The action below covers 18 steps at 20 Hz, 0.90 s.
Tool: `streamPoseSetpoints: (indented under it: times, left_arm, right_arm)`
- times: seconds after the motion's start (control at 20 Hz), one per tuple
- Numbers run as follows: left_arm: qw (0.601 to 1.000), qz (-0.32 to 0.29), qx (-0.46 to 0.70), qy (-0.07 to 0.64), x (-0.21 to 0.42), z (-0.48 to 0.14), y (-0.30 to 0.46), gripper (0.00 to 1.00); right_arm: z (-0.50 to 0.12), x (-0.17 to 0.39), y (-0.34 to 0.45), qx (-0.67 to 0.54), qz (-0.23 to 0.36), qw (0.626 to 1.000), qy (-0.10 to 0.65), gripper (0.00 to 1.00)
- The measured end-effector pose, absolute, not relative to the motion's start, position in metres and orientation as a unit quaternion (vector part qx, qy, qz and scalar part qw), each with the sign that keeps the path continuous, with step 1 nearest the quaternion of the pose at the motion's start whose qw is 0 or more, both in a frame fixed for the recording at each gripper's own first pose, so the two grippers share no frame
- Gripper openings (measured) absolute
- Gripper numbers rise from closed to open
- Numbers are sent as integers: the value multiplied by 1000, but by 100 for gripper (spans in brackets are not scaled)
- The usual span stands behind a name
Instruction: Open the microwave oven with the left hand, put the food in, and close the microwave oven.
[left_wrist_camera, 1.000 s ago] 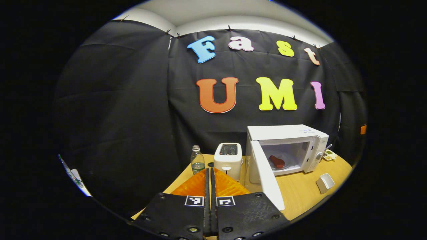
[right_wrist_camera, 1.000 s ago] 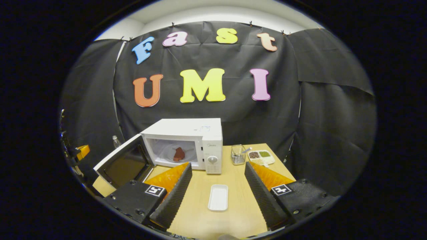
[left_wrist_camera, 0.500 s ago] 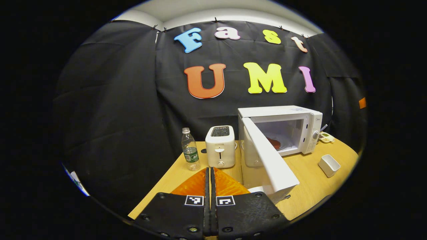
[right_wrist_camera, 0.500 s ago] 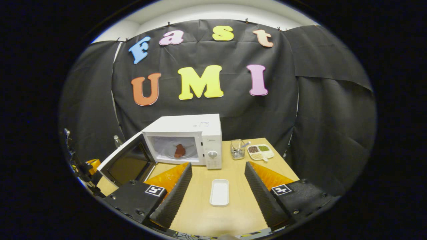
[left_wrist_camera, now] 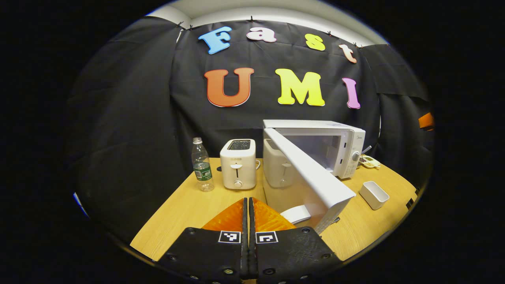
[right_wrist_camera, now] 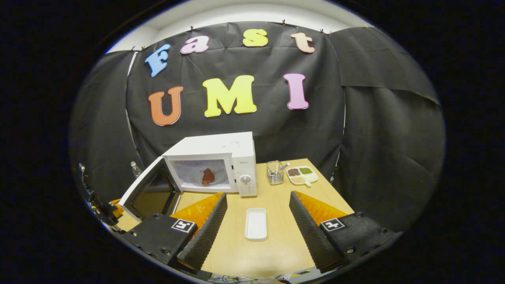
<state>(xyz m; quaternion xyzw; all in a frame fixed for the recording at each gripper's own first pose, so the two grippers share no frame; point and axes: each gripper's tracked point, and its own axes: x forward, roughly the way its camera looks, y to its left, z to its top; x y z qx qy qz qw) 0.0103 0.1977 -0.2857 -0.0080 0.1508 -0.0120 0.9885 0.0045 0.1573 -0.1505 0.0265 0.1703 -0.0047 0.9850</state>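
Observation:
The white microwave (right_wrist_camera: 221, 148) stands at the back of the wooden table (right_wrist_camera: 276, 240) with its door (right_wrist_camera: 152, 189) swung wide open to the left. A red-brown piece of food (right_wrist_camera: 206, 176) lies on the glass plate inside. My right gripper (right_wrist_camera: 257, 194) is open and holds nothing, well in front of the microwave. My left gripper (left_wrist_camera: 249, 202) is shut with nothing in it, close behind the outer white face of the door (left_wrist_camera: 311, 177). From there the door hides the food, and the microwave body (left_wrist_camera: 349, 146) shows past it.
A white oblong tray (right_wrist_camera: 255, 224) lies on the table between my right fingers. A toaster (left_wrist_camera: 238, 163) and a water bottle (left_wrist_camera: 202, 165) stand left of the microwave. A cutlery holder (right_wrist_camera: 275, 172) and a divided dish (right_wrist_camera: 302, 174) sit to its right.
My left gripper has come in over the table towards the outside of the door, which now looms larger and covers the food. My right gripper has drawn back a little.

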Motion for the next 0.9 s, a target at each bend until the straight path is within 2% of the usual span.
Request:
streamPoseSetpoints:
  times: [0.5, 0.55, 0.6, 0.9]
  left_arm:
    - [980, -118, -31, 159, 32, -295, 78, 0]
    - [979, -127, -27, 155, 37, -293, 68, 0]
    - [978, -135, -25, 154, 42, -292, 59, 0]
    - [974, -170, -19, 146, 71, -285, 6, 0]
  right_arm:
    - [-144, 6, 140, 40, -1, 983, 180, 92]
    - [-141, 9, 136, 44, -3, 983, 177, 100]
    - [-139, 11, 132, 47, -5, 984, 174, 92]
    - [-145, 27, 107, 48, -13, 982, 183, 92]
